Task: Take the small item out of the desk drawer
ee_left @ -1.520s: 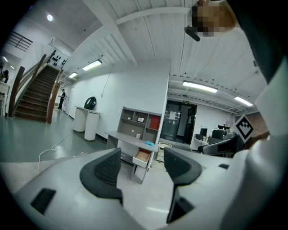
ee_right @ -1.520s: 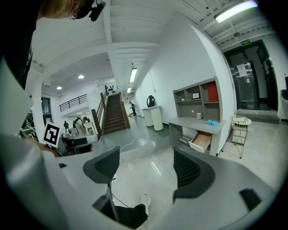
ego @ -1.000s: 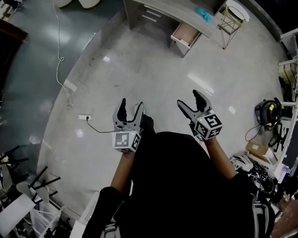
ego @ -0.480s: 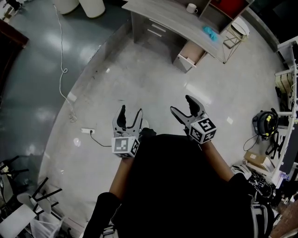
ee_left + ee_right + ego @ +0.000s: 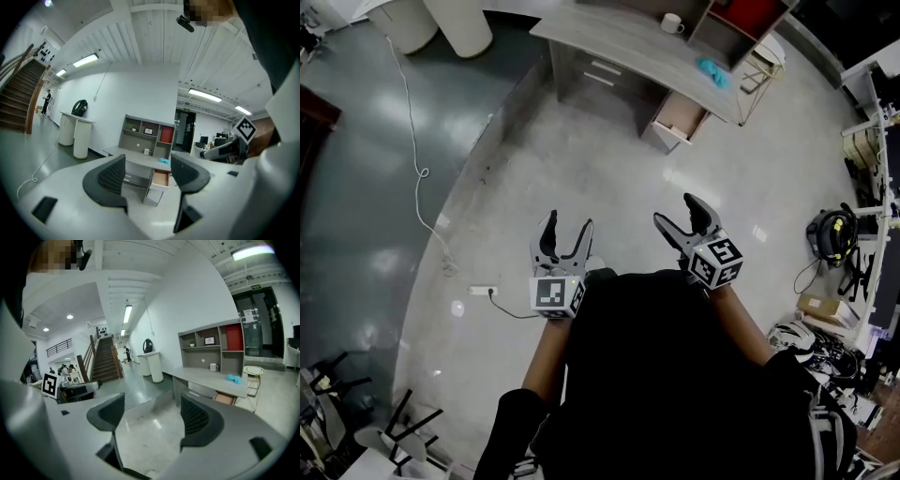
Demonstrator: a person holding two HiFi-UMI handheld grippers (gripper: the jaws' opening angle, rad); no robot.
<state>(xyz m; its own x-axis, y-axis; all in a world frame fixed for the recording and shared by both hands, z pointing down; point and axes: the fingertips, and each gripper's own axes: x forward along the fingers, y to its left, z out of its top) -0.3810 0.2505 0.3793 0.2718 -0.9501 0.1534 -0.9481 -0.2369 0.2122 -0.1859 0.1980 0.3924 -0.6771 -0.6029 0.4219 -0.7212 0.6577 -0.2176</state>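
Observation:
A grey desk stands far ahead across the floor, with its drawer pulled open at the right end. The drawer shows a bare wooden inside, and no small item can be made out at this distance. Both grippers hang in front of the person's body, well short of the desk. My left gripper is open and holds nothing. My right gripper is also open and empty. On the desk top lie a teal object and a white mug.
A power strip with a white cable lies on the floor at the left. Two white cylinders stand left of the desk, a wire side table to its right. Black-and-yellow gear and clutter line the right edge.
The view has tilted up, so more of the desk and its shelf shows at the top. Both grippers stay open and sit slightly lower in the frame.

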